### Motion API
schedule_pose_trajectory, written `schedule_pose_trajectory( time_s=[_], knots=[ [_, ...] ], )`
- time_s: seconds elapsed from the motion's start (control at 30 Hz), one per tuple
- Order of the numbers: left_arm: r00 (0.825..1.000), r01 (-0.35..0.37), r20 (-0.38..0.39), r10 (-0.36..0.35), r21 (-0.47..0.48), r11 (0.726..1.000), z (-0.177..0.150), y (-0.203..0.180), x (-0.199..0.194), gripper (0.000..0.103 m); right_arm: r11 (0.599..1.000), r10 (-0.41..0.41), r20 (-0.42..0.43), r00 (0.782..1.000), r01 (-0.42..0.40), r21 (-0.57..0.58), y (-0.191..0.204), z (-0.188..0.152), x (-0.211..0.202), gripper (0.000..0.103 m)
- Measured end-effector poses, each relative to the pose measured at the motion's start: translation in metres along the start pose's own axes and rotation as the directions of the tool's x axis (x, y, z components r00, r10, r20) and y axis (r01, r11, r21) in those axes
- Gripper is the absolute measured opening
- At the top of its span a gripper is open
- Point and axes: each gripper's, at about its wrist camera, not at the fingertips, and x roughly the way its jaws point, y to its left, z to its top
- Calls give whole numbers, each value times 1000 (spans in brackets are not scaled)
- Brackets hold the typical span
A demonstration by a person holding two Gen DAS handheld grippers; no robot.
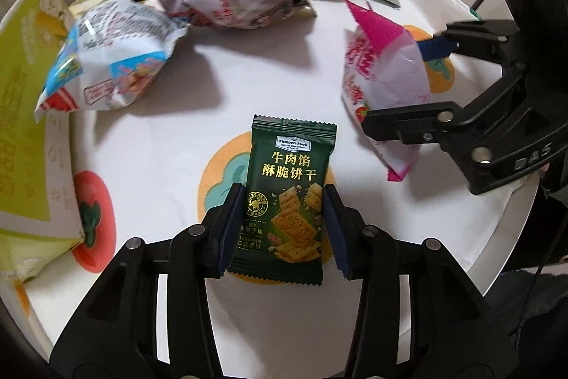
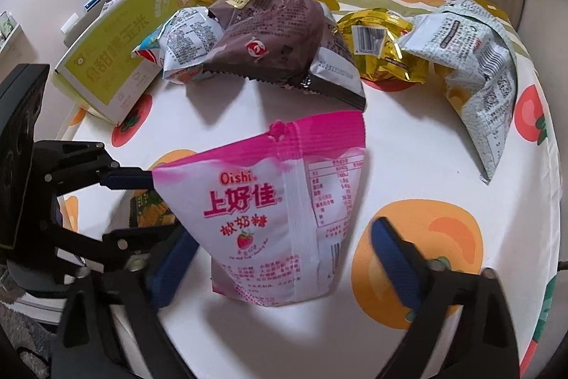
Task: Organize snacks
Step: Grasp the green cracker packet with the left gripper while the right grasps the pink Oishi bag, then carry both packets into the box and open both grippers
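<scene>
A dark green cracker packet (image 1: pixel 289 201) lies flat on the round table between the fingers of my left gripper (image 1: pixel 284 229). The fingers flank its lower half; the left pad touches its edge and a narrow gap shows at the right pad. A pink and white Oishi candy bag (image 2: pixel 280 215) stands between the wide-open fingers of my right gripper (image 2: pixel 280 258), touching neither pad. The same bag (image 1: pixel 387 95) and the right gripper (image 1: pixel 408 84) show at the right of the left wrist view. The left gripper (image 2: pixel 135 201) and the green packet (image 2: pixel 149 212) show at the left of the right wrist view.
At the back of the table lie a brown bag (image 2: pixel 284 48), a gold packet (image 2: pixel 383 48), a grey-white bag (image 2: pixel 475 66) and a blue-white bag (image 1: pixel 110 59). A green corn box (image 2: pixel 135 41) stands at the left. The patterned tablecloth (image 1: pixel 284 70) ends at the table rim (image 1: pixel 497 237).
</scene>
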Motion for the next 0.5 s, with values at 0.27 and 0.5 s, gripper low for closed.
schedule_pose_trajectory(
  time_s=[0.27,0.5],
  knots=[
    [999,-5,31,7,-48,999,-5,11,-16,40,998,-33,26,999,34,-61,16,-2,-9,52],
    [997,-1,83,7,-78,997,2,17,-49,40,998,-46,66,997,48,-29,19,3,-40,49]
  ],
)
